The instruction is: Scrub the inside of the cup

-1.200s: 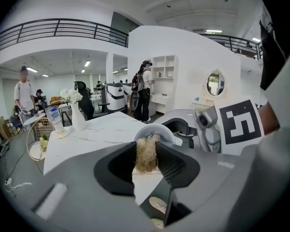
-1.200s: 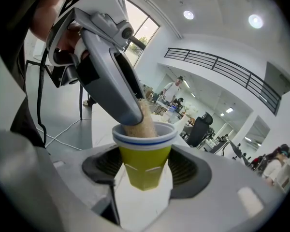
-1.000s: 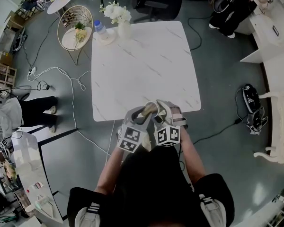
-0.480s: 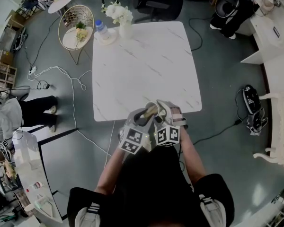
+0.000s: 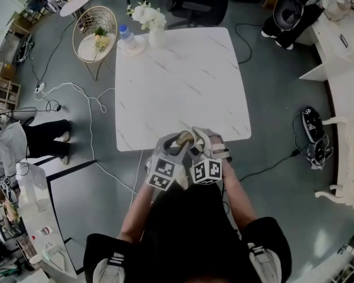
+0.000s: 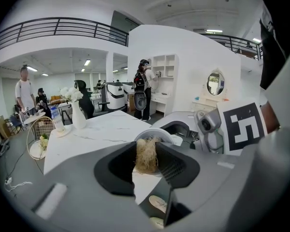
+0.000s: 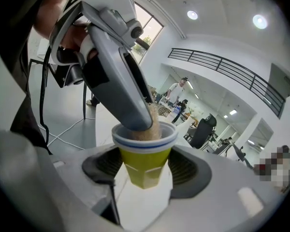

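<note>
Head view: two grippers are seen brought together over the near edge of a white marble table (image 5: 183,81), in front of the person holding them, with their marker cubes side by side.

The yellow cup (image 7: 144,153), which has a white rim and a blue band, is clamped by its sides between the jaws of the right gripper (image 7: 146,170). It is held in the air, clear of the tabletop. In the right gripper view the cup's mouth is turned away from the camera, and the grey jaws of the other tool are pushed down into it from the upper left.

The left gripper (image 6: 146,164) is pressed together on a tan, fibrous scrubber (image 6: 146,151). In the left gripper view the wad is pinched between the two dark pads, and the round rim of the cup is seen just behind it. From the right gripper view the scrubber is shown inside the cup, against its inner wall at the rim.

At the far corner of the table a vase of white flowers (image 5: 155,35) is set beside a water bottle (image 5: 125,35).
</note>
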`<state>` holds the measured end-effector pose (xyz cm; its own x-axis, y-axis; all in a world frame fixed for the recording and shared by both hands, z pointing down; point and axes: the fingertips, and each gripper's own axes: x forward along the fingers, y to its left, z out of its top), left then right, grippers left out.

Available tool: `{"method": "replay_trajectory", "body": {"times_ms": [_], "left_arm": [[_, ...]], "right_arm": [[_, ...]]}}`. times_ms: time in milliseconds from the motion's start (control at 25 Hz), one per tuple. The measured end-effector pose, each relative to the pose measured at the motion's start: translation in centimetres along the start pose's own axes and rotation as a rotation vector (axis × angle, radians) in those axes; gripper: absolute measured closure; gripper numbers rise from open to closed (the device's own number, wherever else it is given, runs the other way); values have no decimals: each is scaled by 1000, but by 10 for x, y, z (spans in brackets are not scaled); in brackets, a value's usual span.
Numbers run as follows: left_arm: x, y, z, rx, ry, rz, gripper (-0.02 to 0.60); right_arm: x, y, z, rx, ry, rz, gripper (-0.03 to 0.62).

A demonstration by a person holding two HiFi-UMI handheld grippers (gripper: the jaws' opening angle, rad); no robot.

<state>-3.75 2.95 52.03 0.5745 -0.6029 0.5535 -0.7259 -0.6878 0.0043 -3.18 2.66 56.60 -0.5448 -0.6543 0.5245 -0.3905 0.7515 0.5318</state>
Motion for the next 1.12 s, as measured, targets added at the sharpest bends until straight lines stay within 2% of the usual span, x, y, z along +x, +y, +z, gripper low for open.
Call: {"method": "replay_trajectory", "body": {"times_ms": [680,840,1120], "left_arm": [[1,0,6,-10,-27,-7,451],[-2,0,14,-23,-68,-7,451],[-13,7,35,-61,-189,15,451]], "right_arm": [[0,-16,-13,42,25,-41,303],[-5,-24,-14,56,19,-67,303],[-10,-38,-19,129,0,-105,303]]}}
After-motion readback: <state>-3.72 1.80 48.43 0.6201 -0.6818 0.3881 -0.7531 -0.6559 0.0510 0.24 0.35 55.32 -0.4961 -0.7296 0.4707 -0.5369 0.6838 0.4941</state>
